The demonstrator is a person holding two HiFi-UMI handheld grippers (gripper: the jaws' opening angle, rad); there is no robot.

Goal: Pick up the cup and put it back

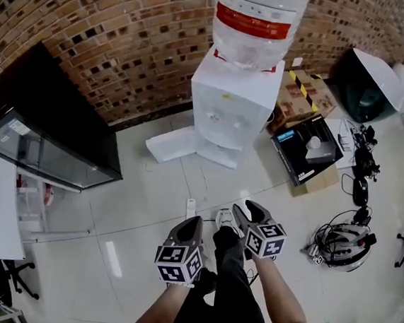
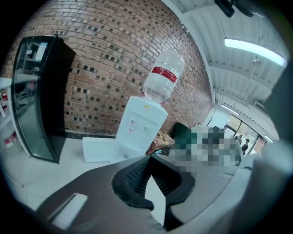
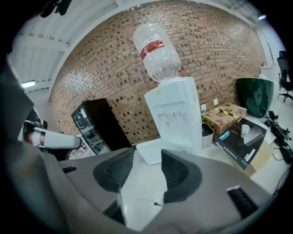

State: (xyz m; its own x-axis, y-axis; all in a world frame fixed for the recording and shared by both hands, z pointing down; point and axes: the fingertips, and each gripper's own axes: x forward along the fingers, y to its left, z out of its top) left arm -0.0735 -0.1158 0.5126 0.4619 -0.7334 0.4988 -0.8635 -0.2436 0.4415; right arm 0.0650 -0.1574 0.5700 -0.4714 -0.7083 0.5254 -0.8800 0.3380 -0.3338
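A small white cup (image 1: 315, 142) (image 3: 246, 130) stands on a black box (image 1: 299, 152) on the floor, right of the white water dispenser (image 1: 232, 103) (image 2: 137, 128) (image 3: 176, 116). Both grippers hang low over the pale floor, well short of the dispenser and the cup. My left gripper (image 1: 195, 222) (image 2: 150, 160) is shut, its pads meeting at the tips with nothing between them. My right gripper (image 1: 248, 211) (image 3: 147, 157) is open, and only bare floor shows in the gap between its pads.
A black glass-door cabinet (image 1: 48, 135) stands at the left along the brick wall. A white board (image 1: 178, 146) lies at the dispenser's foot. Cardboard boxes (image 1: 304, 92), a dark green bin (image 1: 365, 88) and tangled cables (image 1: 340, 241) crowd the right. The person's legs (image 1: 226, 280) are below the grippers.
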